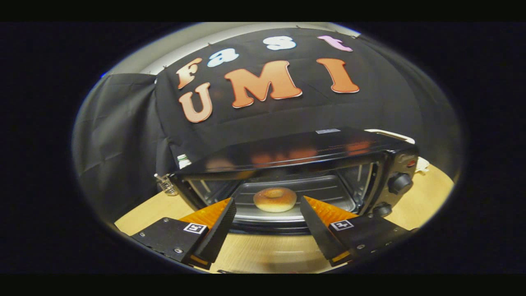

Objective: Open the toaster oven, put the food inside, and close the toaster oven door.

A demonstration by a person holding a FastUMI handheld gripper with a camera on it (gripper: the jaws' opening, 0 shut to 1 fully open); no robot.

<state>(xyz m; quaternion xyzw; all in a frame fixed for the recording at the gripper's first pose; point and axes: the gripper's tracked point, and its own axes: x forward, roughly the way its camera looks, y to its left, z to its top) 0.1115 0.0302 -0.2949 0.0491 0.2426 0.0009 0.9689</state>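
A: Where is the food sitting?

B: The bagel (pixel 274 199) is lying flat inside the toaster oven (pixel 296 172), on the metal tray (pixel 328 193) in the open cavity, ring side up, toward the front of the tray.

A: And the claw?

B: The claw (pixel 268 201) is standing open, its two black fingers (pixel 222 226) spread wide apart with nothing between them but air. The tips are pointing at the oven's mouth, one on either side of the bagel, and neither is touching it. The bagel is lying just ahead of the tips, roughly centred in the gap.

A: Is the door open?

B: The cavity is showing fully, so yes; the door (pixel 267 226) seems to be hanging down at the front, a dark band below the tray, though I cannot make out much of it.

A: What else is showing around it?

B: The oven is sitting on a pale wooden worktop (pixel 263 255). Two black knobs (pixel 399 183) are sitting on its right-hand panel, one above the other. A small bottle with a green cap (pixel 183 160) is standing behind the oven's left corner, near the black cloth wall (pixel 119 135). Something white (pixel 390 135) is peeking out behind the oven's right side; I cannot tell what it is.
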